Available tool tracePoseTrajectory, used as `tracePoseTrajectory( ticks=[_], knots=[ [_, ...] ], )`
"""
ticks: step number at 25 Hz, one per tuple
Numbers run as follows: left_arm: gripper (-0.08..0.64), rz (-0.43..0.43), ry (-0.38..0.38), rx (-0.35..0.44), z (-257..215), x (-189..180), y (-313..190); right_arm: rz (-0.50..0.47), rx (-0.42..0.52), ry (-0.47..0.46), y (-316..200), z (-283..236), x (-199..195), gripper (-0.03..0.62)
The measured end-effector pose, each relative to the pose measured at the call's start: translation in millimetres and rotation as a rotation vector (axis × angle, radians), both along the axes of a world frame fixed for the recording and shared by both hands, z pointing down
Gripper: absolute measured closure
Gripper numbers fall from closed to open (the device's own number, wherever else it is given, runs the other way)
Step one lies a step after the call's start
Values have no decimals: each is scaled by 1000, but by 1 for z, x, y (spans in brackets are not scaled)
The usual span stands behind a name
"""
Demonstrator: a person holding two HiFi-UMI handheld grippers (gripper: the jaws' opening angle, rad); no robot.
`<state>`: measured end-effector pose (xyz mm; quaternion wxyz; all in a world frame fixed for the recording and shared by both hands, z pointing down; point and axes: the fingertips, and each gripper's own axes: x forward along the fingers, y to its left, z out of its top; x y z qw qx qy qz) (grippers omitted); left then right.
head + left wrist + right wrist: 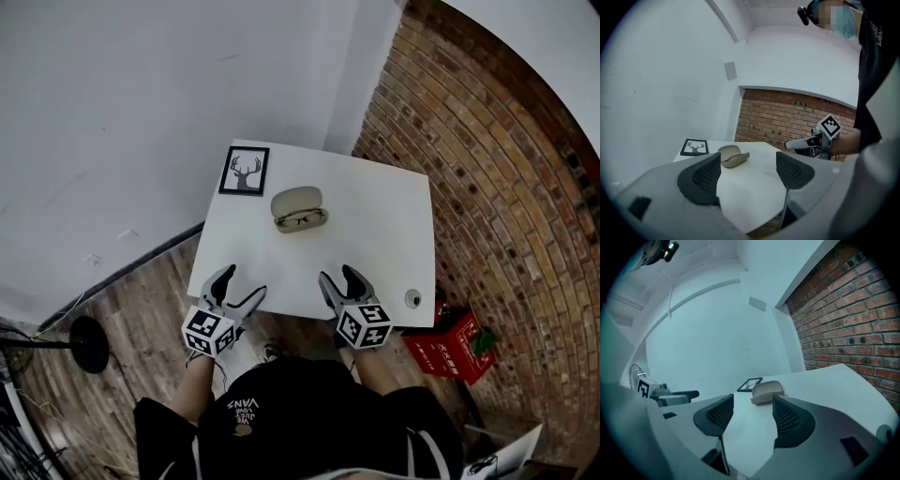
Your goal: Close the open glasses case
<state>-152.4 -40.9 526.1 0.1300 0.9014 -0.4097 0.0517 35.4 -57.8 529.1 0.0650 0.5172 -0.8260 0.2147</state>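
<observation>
A beige glasses case lies open on the white table, its lid raised toward the back and glasses inside. It also shows in the left gripper view, glasses case, and in the right gripper view, glasses case. My left gripper hovers open at the table's near left edge, well short of the case. My right gripper stands open at the near edge, to the right, also apart from the case. Nothing sits between either pair of jaws.
A framed deer picture lies at the table's back left corner. A small round object sits near the front right corner. A red box stands on the floor by the brick wall. A black lamp base is on the floor at left.
</observation>
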Motion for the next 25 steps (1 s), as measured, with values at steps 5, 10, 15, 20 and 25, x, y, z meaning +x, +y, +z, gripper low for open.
tracePoseTrajectory(
  ticks=[5, 10, 15, 20, 25],
  knots=[
    [195, 24, 12, -15, 6, -1, -19, 13, -1, 16, -12, 1, 3, 351],
    [195, 15, 17, -18, 6, 4, -54, 12, -17, 9, -43, 8, 11, 353],
    [195, 4, 14, -30, 8, 8, -89, -3, -44, 4, -79, 18, 17, 360],
    [192, -6, 36, -35, 14, 17, -132, -27, -72, 4, -116, 30, 20, 362],
    [172, -15, 30, -59, 25, 28, -173, -55, -105, 5, -144, 43, 25, 379]
  ],
)
